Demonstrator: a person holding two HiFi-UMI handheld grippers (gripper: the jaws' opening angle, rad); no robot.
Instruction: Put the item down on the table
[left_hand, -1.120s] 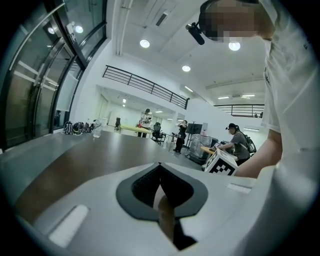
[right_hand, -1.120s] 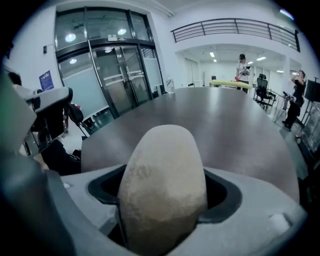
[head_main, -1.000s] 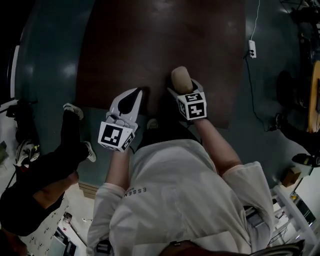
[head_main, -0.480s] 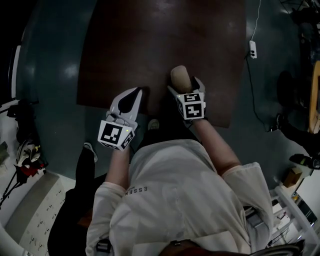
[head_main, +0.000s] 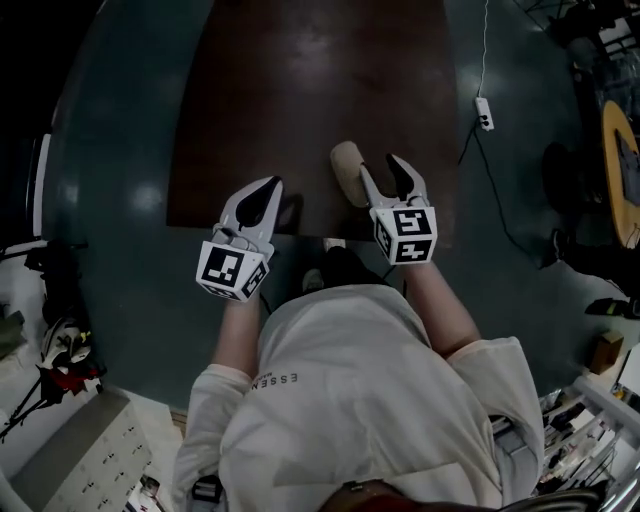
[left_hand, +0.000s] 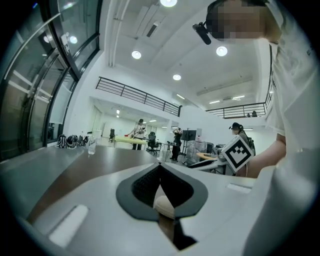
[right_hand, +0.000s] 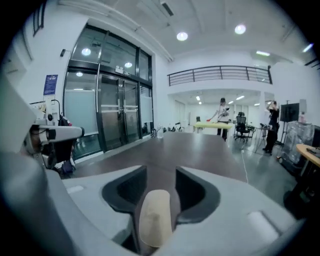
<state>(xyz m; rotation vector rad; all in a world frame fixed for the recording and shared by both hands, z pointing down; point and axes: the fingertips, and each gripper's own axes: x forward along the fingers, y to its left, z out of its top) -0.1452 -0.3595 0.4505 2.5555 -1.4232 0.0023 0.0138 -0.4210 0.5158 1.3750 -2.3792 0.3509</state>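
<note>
Two tools: one hand-held gripper is being held in each of the person's hands, and both are hanging over the near end of the bench (head_main: 300, 90).
Left hand-held gripper (head_main: 262, 192): it is keeping its jaws together at the tips and gripping nothing, and it is pointing across the bench's near left part.
Right hand-held gripper (head_main: 386, 172): its jaws are standing a narrow gap apart and are closing, and the pads are pressing on nothing.
Item (head_main: 348, 170): a beige, rounded, oblong thing is lying on the dark brown bench near its front edge. In the head view it is sitting just beside the right tool's left jaw. In the right gripper view it is showing low in the gap between the jaws, with both pads standing clear of it.
Spacing: the two tools are staying well apart, with the item lying between them and much closer to the right one.
Marker cubes: the left one (head_main: 232, 270) and the right one (head_main: 405, 233) are both facing the head camera.
Person: a white shirt (head_main: 340, 400) is filling the lower middle of the head view.
Floor (head_main: 120, 150): a white power strip (head_main: 483, 112) is lying on it right of the bench, with a cable running away from it.
</note>
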